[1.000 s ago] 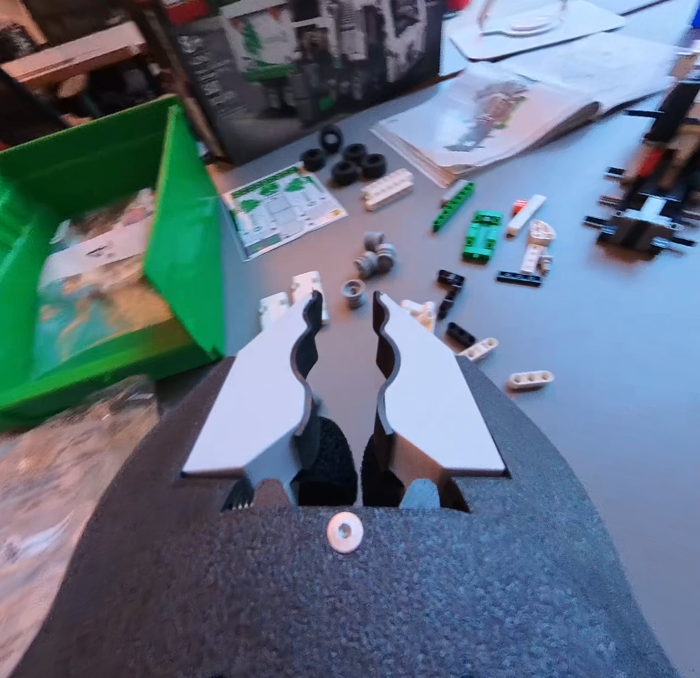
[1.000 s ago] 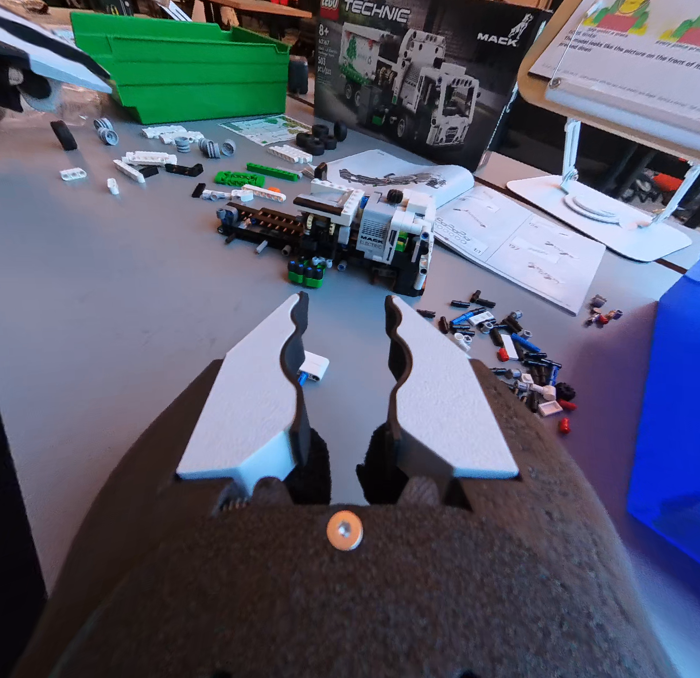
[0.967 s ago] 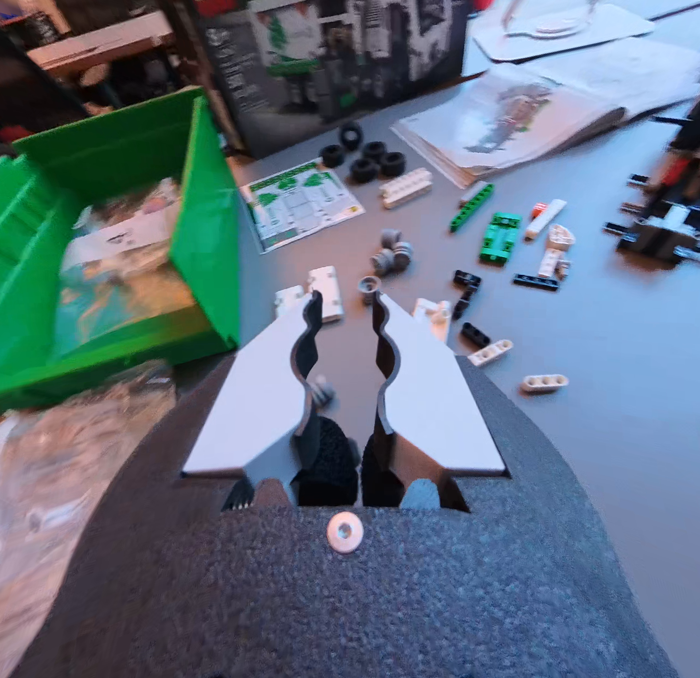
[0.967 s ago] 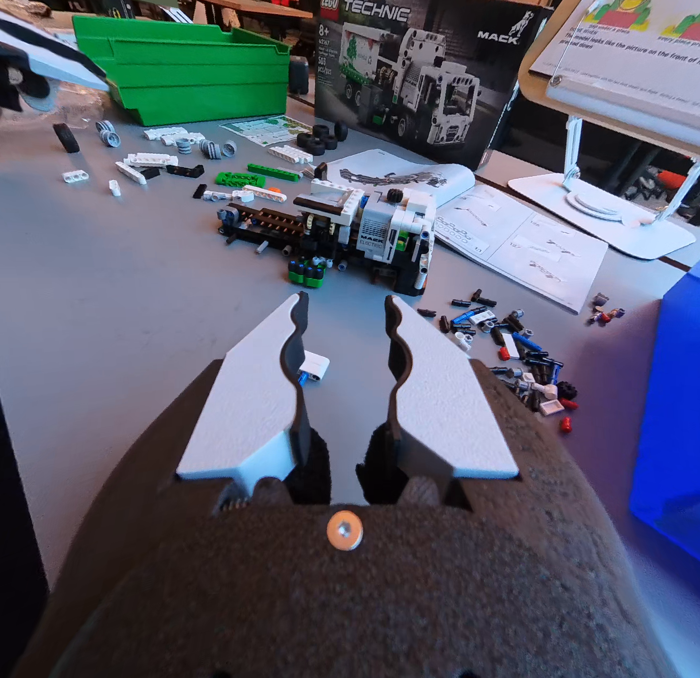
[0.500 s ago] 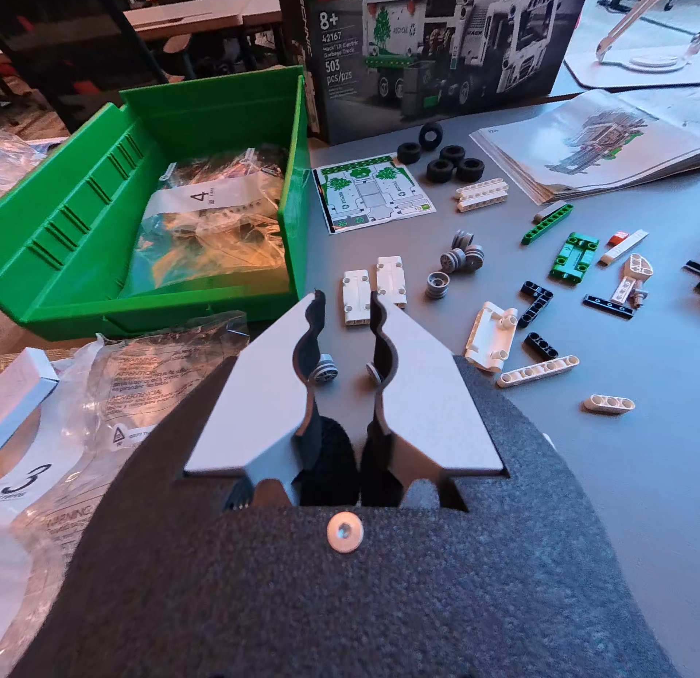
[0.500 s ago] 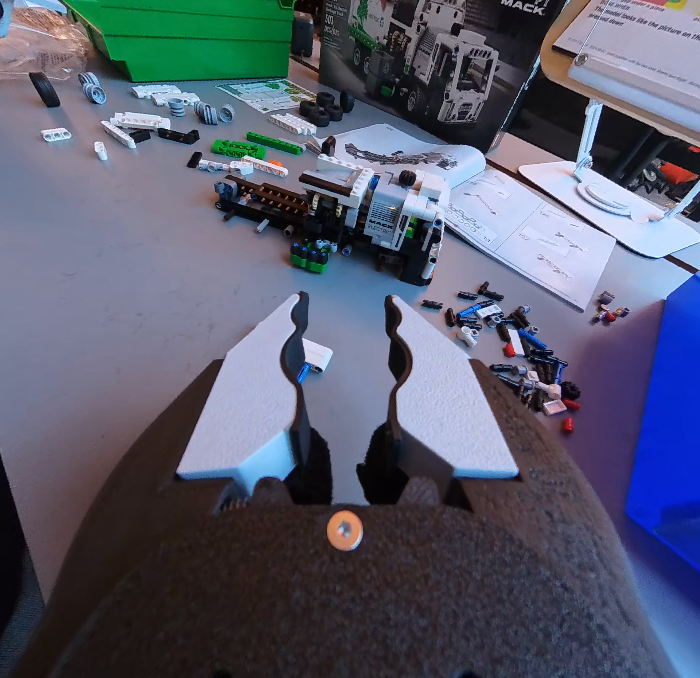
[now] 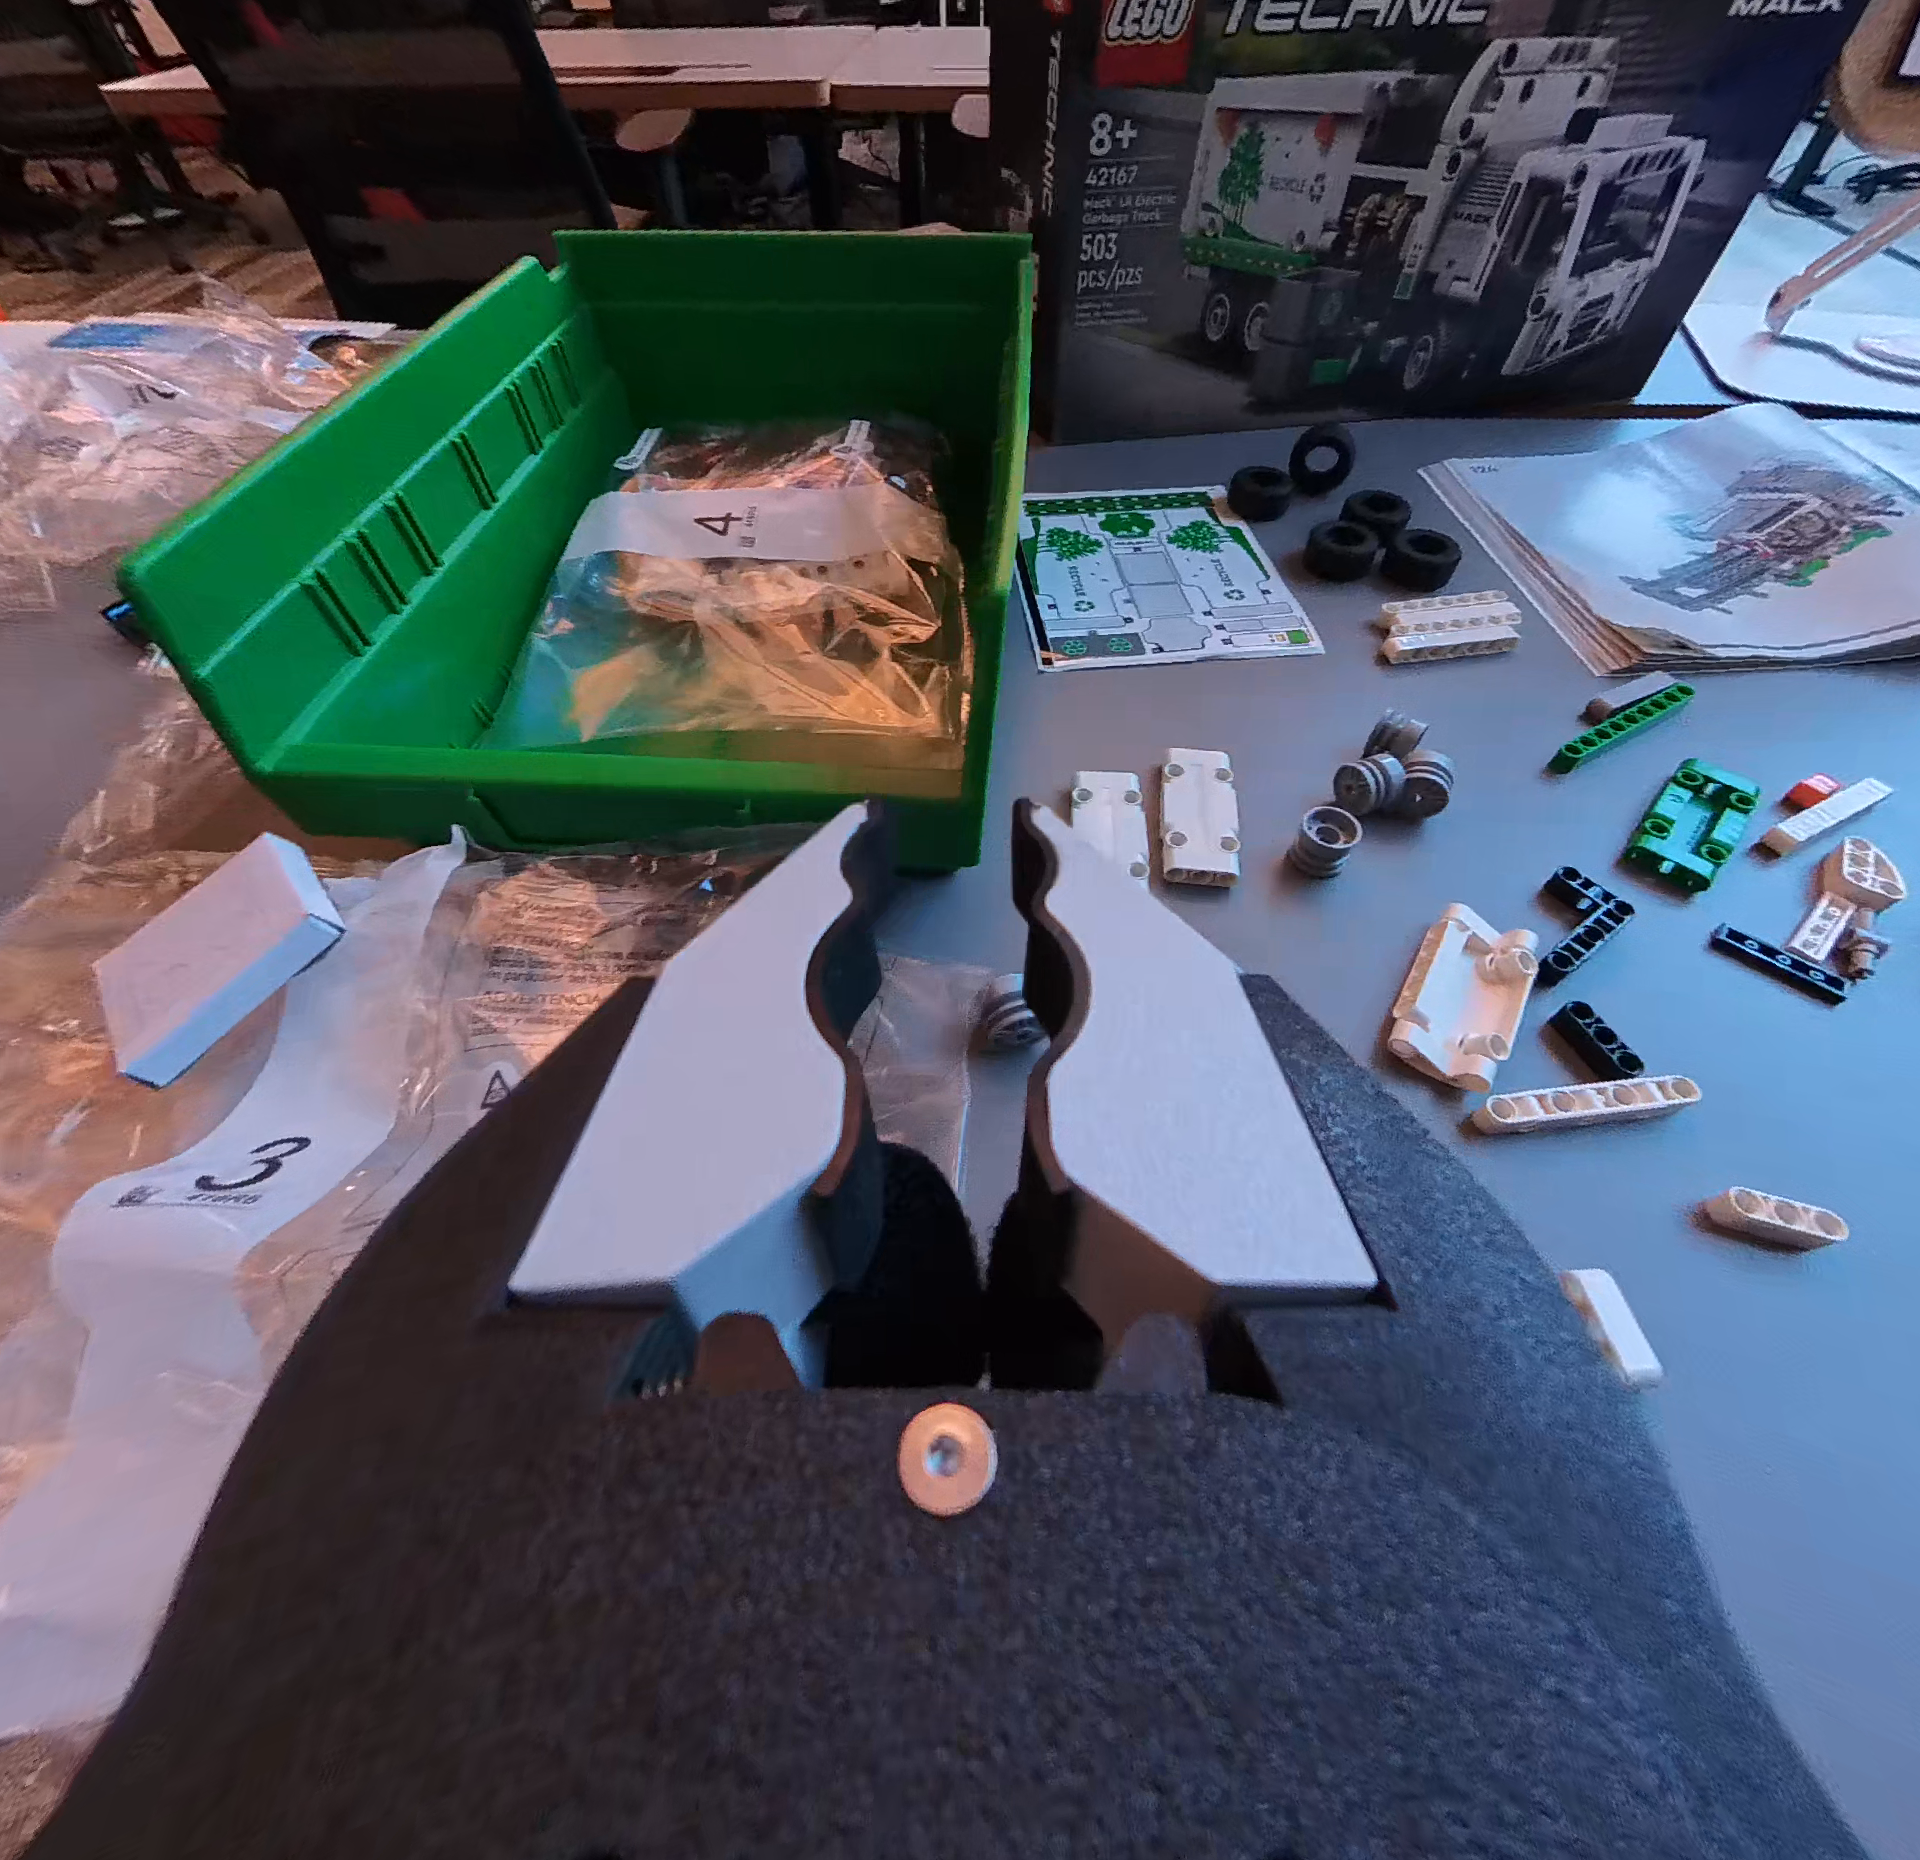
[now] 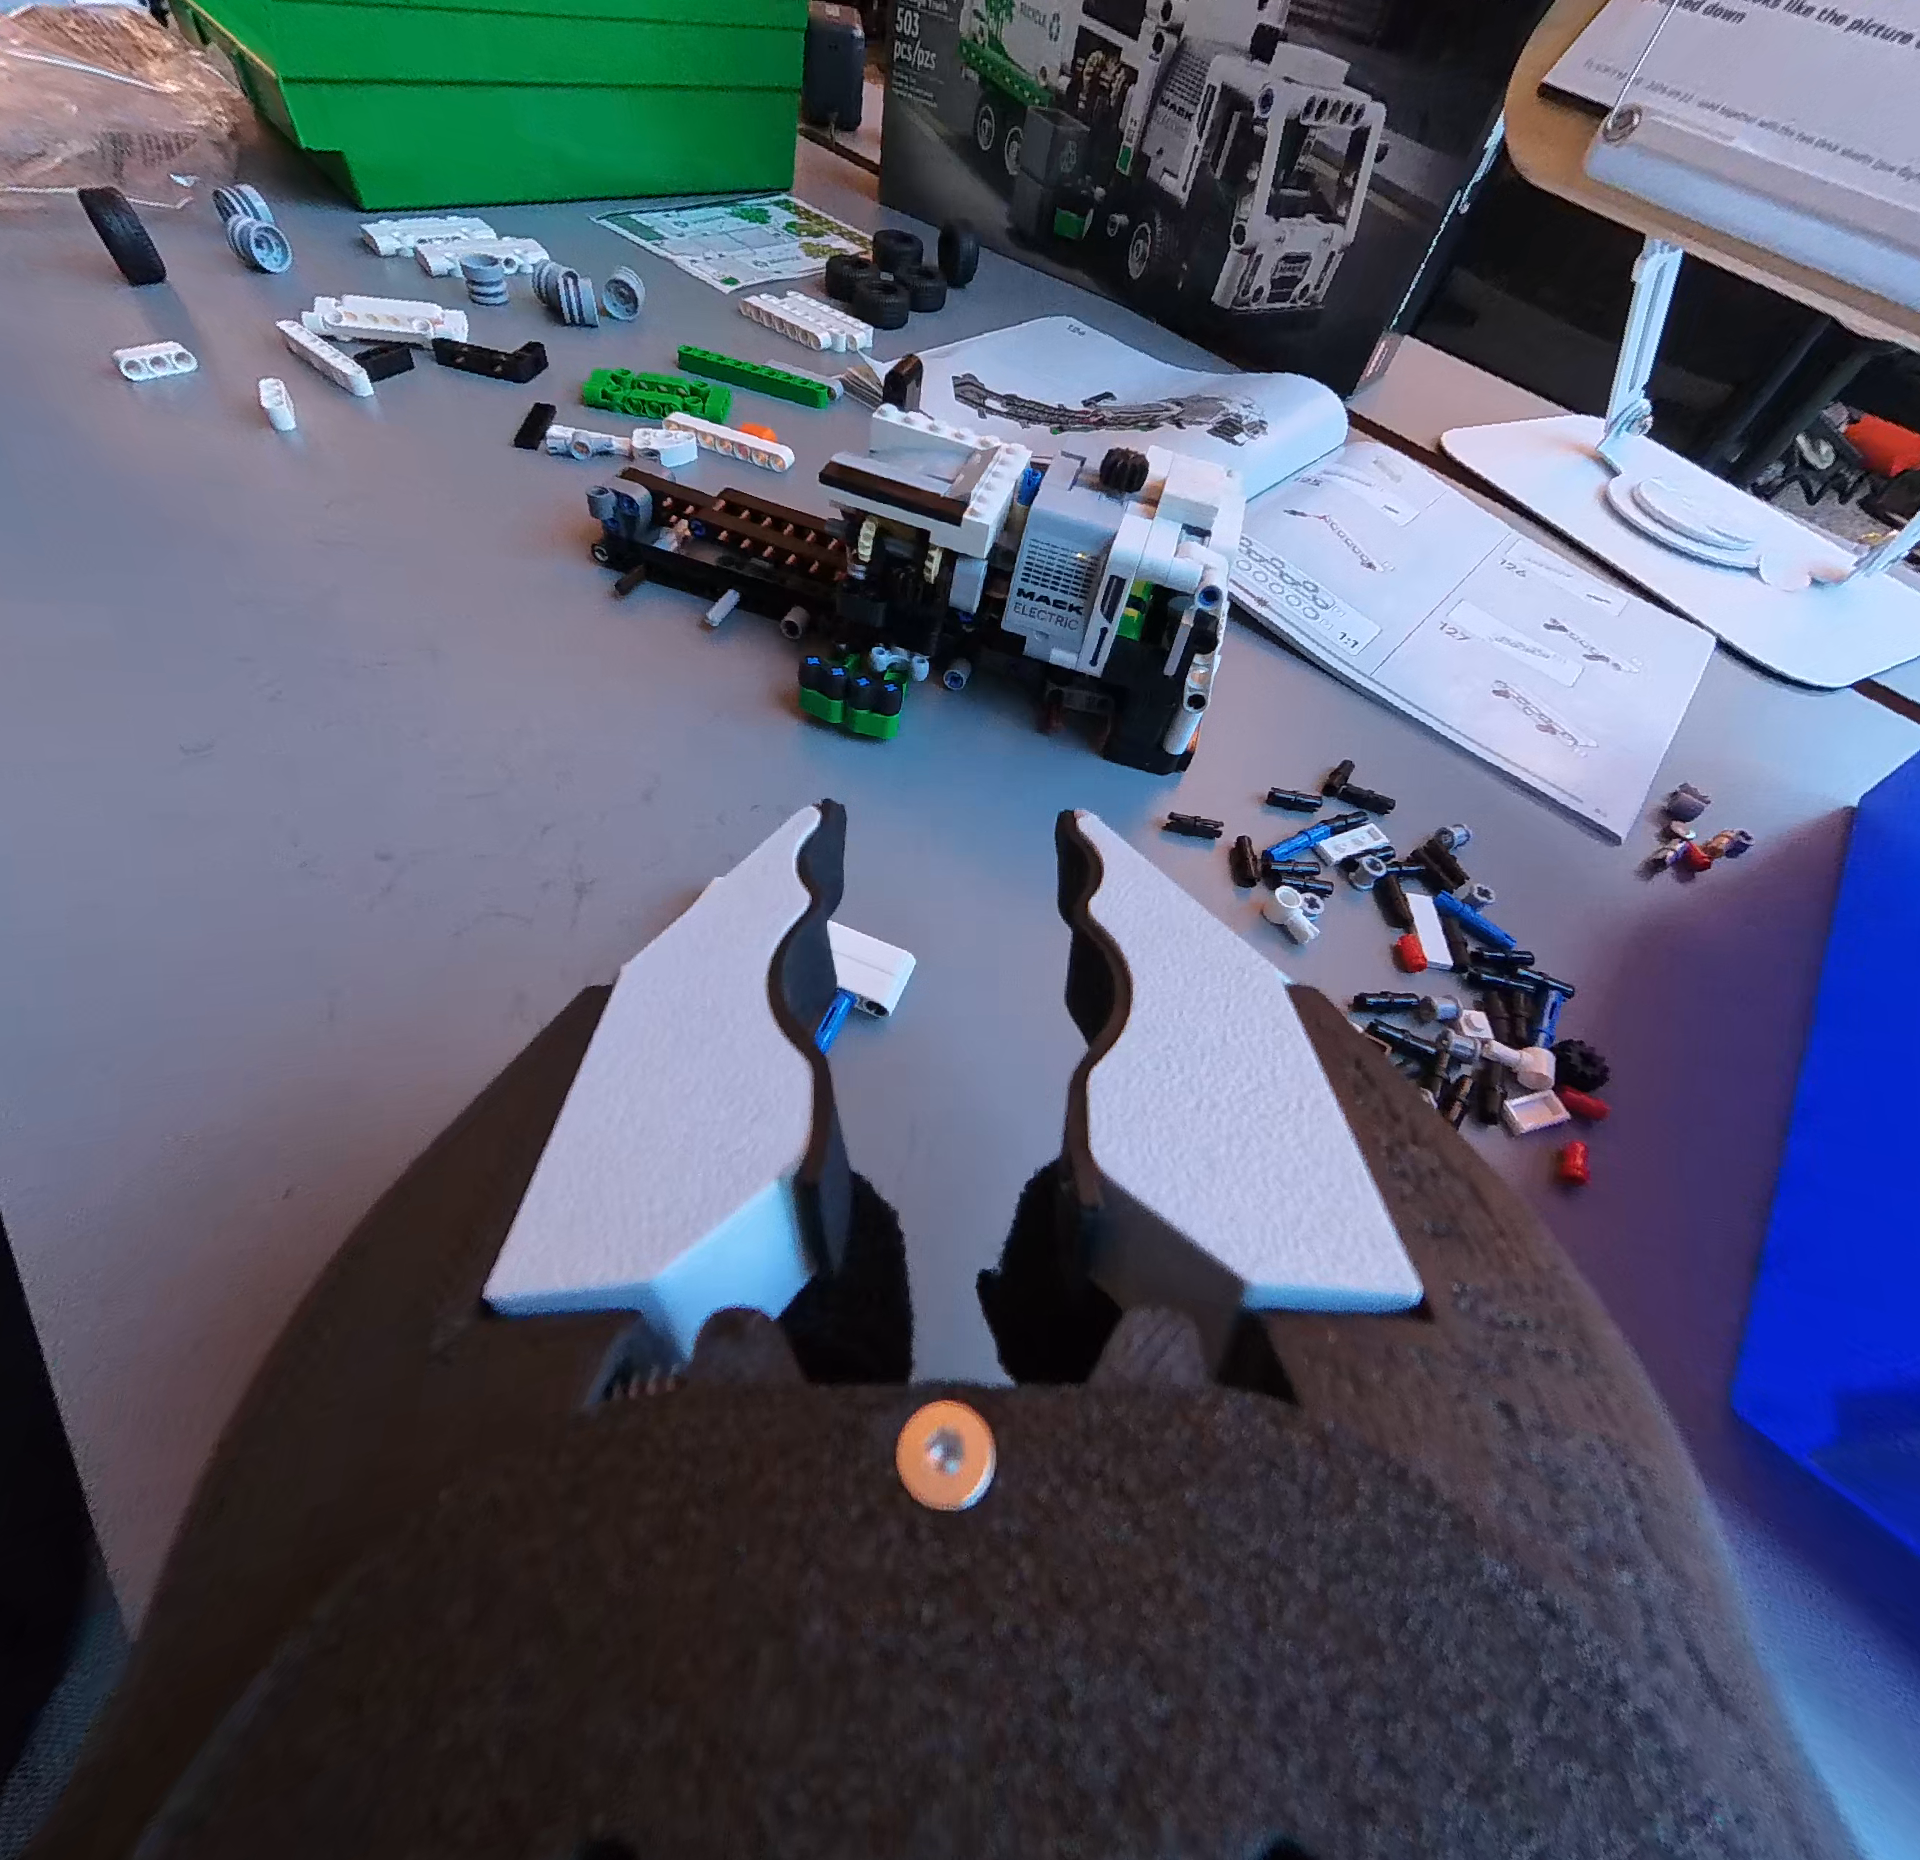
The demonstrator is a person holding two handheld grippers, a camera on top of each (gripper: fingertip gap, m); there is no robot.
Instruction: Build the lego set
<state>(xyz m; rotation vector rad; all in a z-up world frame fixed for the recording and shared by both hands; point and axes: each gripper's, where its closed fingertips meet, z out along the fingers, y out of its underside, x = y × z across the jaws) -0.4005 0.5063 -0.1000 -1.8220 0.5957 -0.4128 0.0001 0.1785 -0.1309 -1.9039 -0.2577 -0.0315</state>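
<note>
My left gripper [image 7: 945, 823] is open and empty above the table, by the front right corner of a green bin [image 7: 582, 563]. A small grey wheel hub [image 7: 1006, 1015] lies on the table between its fingers. Loose white, black, green and grey pieces [image 7: 1455, 989] lie to its right. In the right wrist view the part-built white and black truck [image 8: 997, 584] stands on the grey table ahead of my right gripper [image 8: 943, 823], which is open and empty. A small white piece with a blue pin [image 8: 868, 974] lies just under its left finger.
The bin holds a clear parts bag [image 7: 748, 605]. Empty plastic bags [image 7: 312, 1083] and a small white box [image 7: 213, 953] lie at left. Black tyres [image 7: 1351, 522], a sticker sheet [image 7: 1153, 574], the set's box [image 7: 1403, 179] and an open booklet [image 8: 1455, 605] lie behind. Small pins [image 8: 1455, 979] and a blue bin [image 8: 1849, 1135] are at right. The tips of one gripper are about 50 cm away from the tips of the other.
My left gripper has swung left and back, from the loose pieces toward the green bin and plastic bags. My right gripper has risen and tilted down a little; the truck has not moved.
</note>
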